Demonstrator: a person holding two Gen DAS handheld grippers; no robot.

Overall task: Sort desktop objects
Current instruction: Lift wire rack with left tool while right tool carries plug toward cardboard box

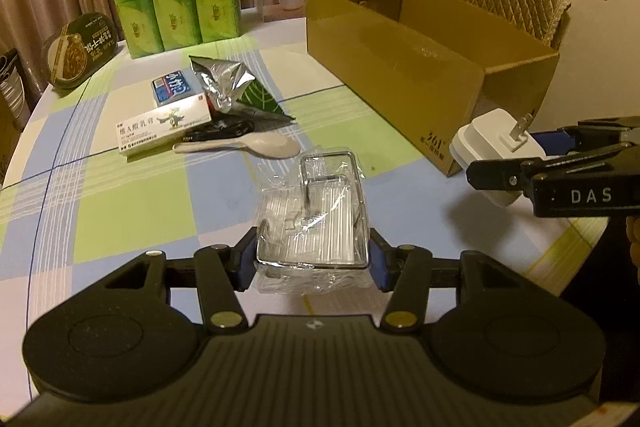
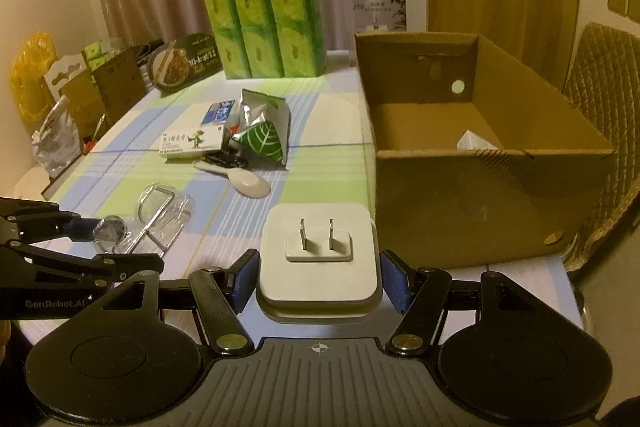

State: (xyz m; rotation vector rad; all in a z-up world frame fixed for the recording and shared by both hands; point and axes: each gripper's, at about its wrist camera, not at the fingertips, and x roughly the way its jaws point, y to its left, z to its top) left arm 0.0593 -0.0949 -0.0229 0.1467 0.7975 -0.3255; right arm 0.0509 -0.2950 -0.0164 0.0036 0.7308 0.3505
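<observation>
Left wrist view showed the left gripper (image 1: pixel 313 259) fingers clamped on a light, slippery plastic-wrapped clear tray with wire frame (image 1: pixel 316 211), best held by its stiff sides, while the right gripper (image 2: pixel 319 277) fingers clamped a rigid white plug adapter (image 2: pixel 318 255).

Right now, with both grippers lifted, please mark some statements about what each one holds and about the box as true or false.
1. The right gripper holds a white plug. True.
2. The left gripper is empty. False: it is shut on a clear wrapped rack.
3. The plug's prongs face the camera side. False: they point away from the wrist camera.
4. The cardboard box is open on top. True.
5. The spoon lies inside the box. False: it lies on the table.
</observation>
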